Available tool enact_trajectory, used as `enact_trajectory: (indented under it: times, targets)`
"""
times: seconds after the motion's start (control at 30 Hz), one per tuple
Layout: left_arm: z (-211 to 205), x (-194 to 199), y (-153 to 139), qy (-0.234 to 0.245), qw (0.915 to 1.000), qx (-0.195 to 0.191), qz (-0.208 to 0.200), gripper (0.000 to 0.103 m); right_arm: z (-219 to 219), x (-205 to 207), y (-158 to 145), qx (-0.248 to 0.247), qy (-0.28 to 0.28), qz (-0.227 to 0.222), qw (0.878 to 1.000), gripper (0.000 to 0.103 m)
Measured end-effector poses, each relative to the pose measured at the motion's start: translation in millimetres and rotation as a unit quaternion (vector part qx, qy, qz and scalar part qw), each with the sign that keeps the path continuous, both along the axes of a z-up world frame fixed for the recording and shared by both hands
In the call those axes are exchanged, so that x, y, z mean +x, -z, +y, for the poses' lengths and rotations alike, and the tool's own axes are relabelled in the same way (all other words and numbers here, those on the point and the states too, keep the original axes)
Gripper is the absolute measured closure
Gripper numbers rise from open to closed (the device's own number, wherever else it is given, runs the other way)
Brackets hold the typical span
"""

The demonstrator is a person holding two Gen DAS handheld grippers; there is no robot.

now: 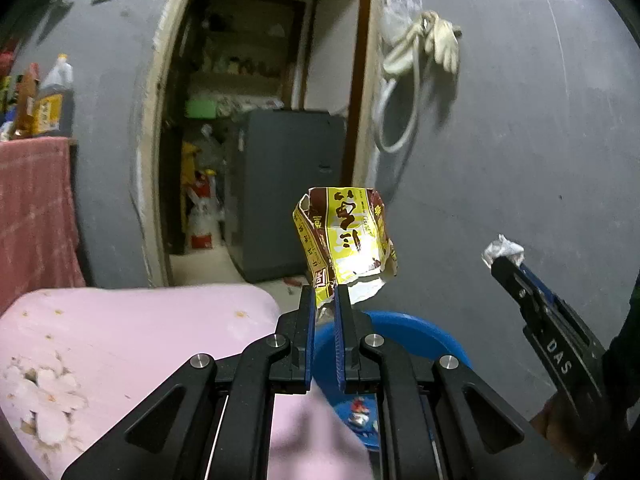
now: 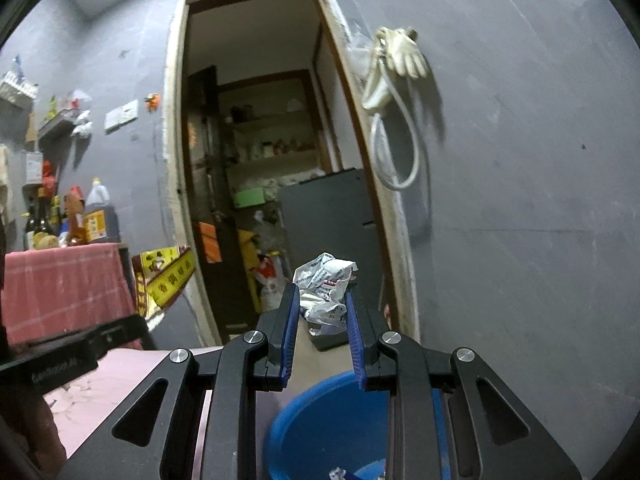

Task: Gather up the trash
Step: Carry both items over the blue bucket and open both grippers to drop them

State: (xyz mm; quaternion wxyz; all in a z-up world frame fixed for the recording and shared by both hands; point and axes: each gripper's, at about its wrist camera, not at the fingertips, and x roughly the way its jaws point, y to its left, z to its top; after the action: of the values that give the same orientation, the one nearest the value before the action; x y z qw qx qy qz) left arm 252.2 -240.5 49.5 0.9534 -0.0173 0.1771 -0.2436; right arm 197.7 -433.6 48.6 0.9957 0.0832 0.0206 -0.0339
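From the left wrist view, your left gripper (image 1: 324, 300) is clamped on the bottom edge of a yellow wrapper (image 1: 346, 240), held above the blue bucket (image 1: 420, 332). It looks light, crinkly and slippery, so pinch low on a folded edge.

From the right wrist view, your right gripper (image 2: 322, 320) grasps a crumpled white wrapper (image 2: 326, 284) over the bucket (image 2: 320, 412). It is soft and springy; grip the bulk.

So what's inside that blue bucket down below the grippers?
The blue bucket already holds a little trash: a small red and white wrapper lies on its bottom. The rest of the inside is hidden behind the gripper frames and the pink cloth.
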Motion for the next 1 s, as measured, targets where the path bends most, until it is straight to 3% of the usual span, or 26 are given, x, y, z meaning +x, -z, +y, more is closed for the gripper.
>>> enact_trajectory:
  times: [0.3, 0.57, 0.77, 1.0]
  targets:
    - [-33.8, 20.7, 27.2, 0.034, 0.9971, 0.026, 0.063, 0.096, -28.5, 18.1, 15.3, 0.040, 0.017, 0.068, 0.997, 0.081]
    - [-51.4, 42.6, 53.7, 0.051, 0.9880, 0.034, 0.142, 0.096, -49.4, 37.7, 34.5, 0.085, 0.003, 0.139, 0.987, 0.078]
    - [-54.7, 49.2, 67.4, 0.046, 0.9832, 0.052, 0.169, 0.094, -54.7, 43.9, 43.8, 0.103, -0.005, 0.173, 0.980, 0.072]
    - [-49.8, 46.2, 72.9, 0.037, 0.9821, 0.045, 0.179, 0.076, -55.2, 45.9, 43.1, 0.104, -0.006, 0.181, 0.978, 0.064]
